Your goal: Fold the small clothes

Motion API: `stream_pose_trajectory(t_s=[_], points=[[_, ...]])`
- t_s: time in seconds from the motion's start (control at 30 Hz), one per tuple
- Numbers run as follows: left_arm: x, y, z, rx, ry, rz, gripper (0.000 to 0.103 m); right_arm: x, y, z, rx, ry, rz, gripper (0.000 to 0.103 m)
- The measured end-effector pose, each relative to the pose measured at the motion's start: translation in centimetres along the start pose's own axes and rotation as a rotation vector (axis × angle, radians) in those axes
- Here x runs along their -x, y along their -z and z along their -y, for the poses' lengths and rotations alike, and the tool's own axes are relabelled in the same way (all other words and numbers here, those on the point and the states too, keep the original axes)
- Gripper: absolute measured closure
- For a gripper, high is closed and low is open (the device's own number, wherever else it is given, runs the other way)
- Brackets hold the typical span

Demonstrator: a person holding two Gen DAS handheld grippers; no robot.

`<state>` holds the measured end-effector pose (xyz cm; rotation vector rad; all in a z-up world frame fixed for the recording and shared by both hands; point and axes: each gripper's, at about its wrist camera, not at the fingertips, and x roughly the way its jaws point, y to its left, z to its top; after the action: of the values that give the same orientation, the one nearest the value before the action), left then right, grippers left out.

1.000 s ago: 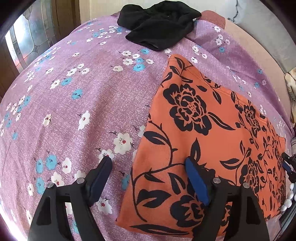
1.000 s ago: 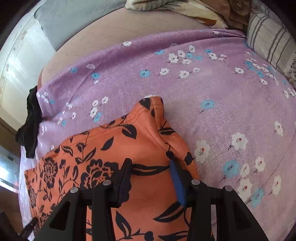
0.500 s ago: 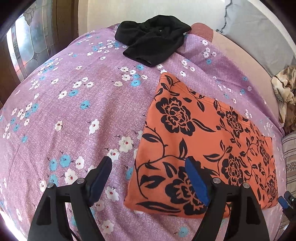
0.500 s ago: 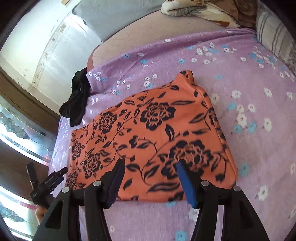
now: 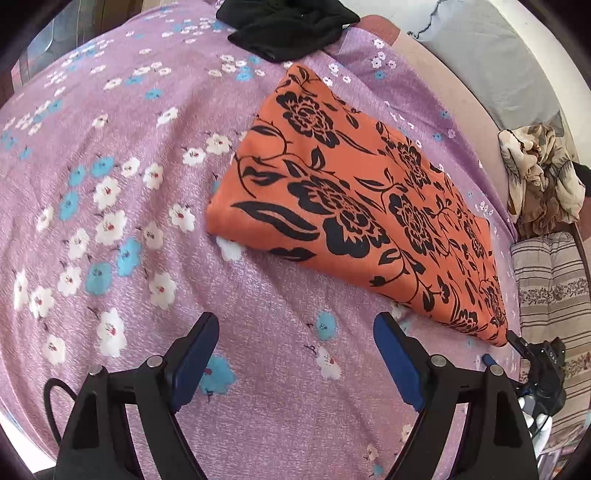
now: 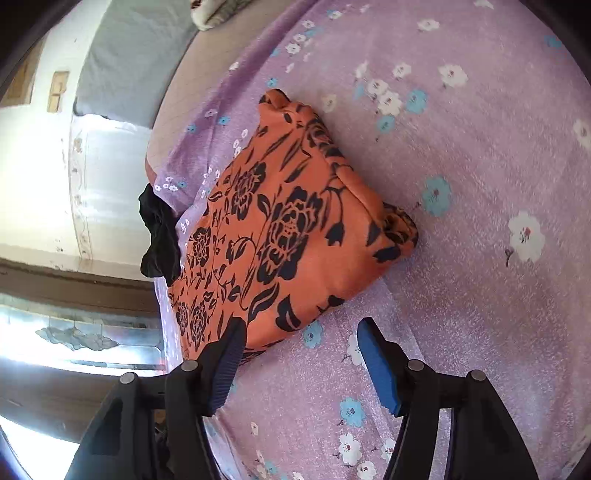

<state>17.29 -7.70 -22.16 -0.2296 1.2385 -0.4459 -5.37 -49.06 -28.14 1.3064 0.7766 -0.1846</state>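
So the orange floral garment (image 5: 354, 206) looks pretty much done to me: it's lying on the purple flowered bedspread (image 5: 110, 184) as a neat, flat, roughly rectangular packet with clean edges, though from the right wrist view one corner (image 6: 399, 229) bunches up a bit and a small loop of fabric pokes out at the far end, so it's not perfect. Neither gripper has hold of it. The left gripper (image 5: 295, 354) hangs over bare bedspread just short of the near edge of the packet, jaws wide and opening a little more, nothing between them. The right gripper (image 6: 301, 354) is by the packet's other end, jaws opening too, only bedspread in the gap, its left finger overlapping the cloth's edge in the picture, but I can't tell if it actually touches. What's left, as far as I can guess: the black garment (image 5: 288, 26) crumpled at the far edge of the bed, just past the orange one, clearly not folded yet, so that's probably next. The heap of patterned fabric (image 5: 539, 177) off to the side may or may not be part of the job.
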Motion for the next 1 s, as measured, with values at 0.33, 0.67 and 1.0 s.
stream_pose_trajectory(t_s=[0.33,0.67,1.0], points=[[-2.1,-2.7,1.7,0.043,-0.053,0.069,0.017,-0.9,-1.3,0.9,-0.049,-0.022,0.035,0.036],[-3.3,-4.6,1.2,0.086,-0.053,0.147,0.012,-2.4,-2.7,-0.1,-0.008,-0.028,0.095,0.036],[-3.5,-5.7,0.5,0.194,0.018,0.235,0.036,-4.3,-4.6,-1.1,-0.006,-0.088,0.186,0.035]])
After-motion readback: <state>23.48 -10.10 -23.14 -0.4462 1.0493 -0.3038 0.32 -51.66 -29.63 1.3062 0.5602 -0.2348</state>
